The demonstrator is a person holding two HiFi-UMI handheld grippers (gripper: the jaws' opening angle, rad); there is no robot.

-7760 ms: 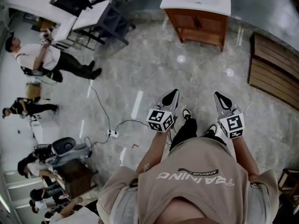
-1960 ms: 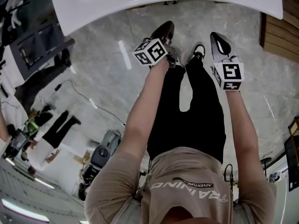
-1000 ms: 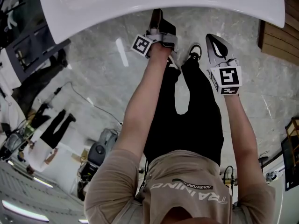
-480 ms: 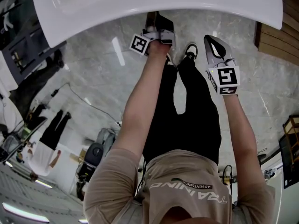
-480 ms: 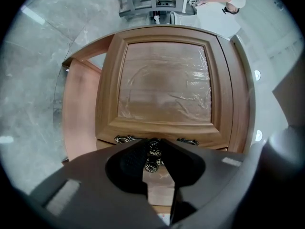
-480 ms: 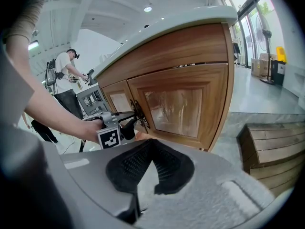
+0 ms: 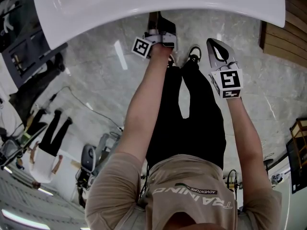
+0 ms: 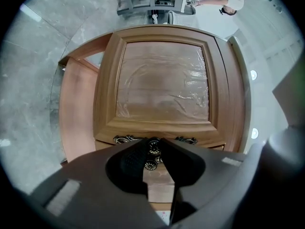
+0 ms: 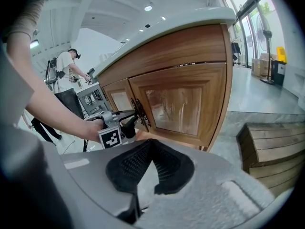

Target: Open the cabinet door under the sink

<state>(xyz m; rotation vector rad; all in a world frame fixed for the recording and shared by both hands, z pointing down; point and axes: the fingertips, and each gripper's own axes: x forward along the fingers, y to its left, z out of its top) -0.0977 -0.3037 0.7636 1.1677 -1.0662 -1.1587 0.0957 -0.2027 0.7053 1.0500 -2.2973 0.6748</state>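
The back of the person's beige shirt (image 7: 192,176) carries the only readable words. Seen upside down in the head view, large pale letters spell "TRAINING", with a small dark badge reading "ADVENTURE" just beside them. The cubes on the left gripper (image 7: 160,23) and the right gripper (image 7: 214,47) show black-and-white square code markers, which hold no letters or numbers.

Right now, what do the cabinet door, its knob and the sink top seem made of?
Cabinet door: brown wood, visible grain; panel under crinkled clear film. Knob: dark patterned metal, probably. Sink top: glossy white, perhaps ceramic; reflections show.
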